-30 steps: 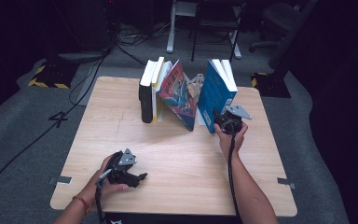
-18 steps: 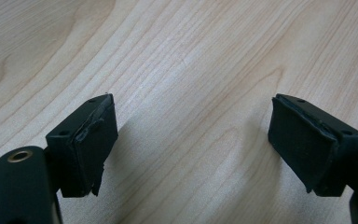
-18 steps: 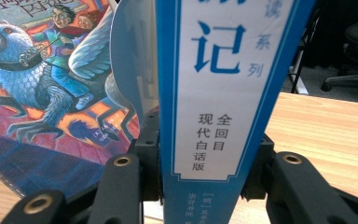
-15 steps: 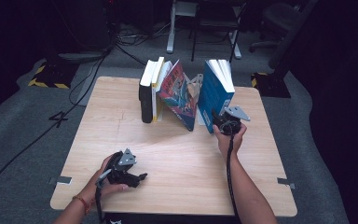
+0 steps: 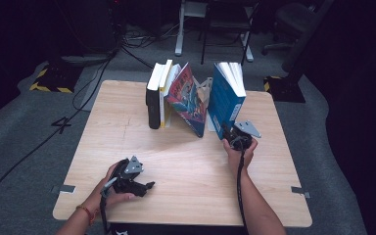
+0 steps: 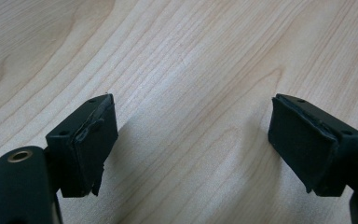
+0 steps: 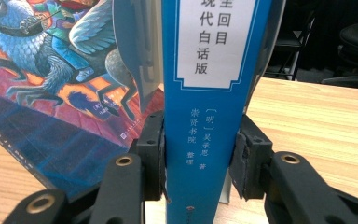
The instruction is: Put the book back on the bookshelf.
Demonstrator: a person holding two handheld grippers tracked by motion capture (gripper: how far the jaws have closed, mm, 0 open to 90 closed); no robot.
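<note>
While the right gripper (image 7: 198, 170) pinches the stiff, heavy blue book (image 7: 205, 116) low on its spine, the left gripper (image 6: 193, 144) idles, jaws spread.

blue book (image 5: 225, 100) | thick, white spine label with Chinese print | upright — spine facing the person | table's 1 o'clock — far right of the row

The left gripper (image 5: 144, 186) lies low near the person's edge of the worktop (image 5: 186, 161), cupped in the left hand (image 5: 112, 183), its fingers (image 6: 86, 144) spread wide apart with nothing between them. The right gripper (image 5: 227, 134) reaches forward from an outstretched right forearm (image 5: 252, 200), its fingers (image 7: 151, 154) pressed flat against both faces of the blue book (image 7: 203, 112), which stands upright between them.
</note>
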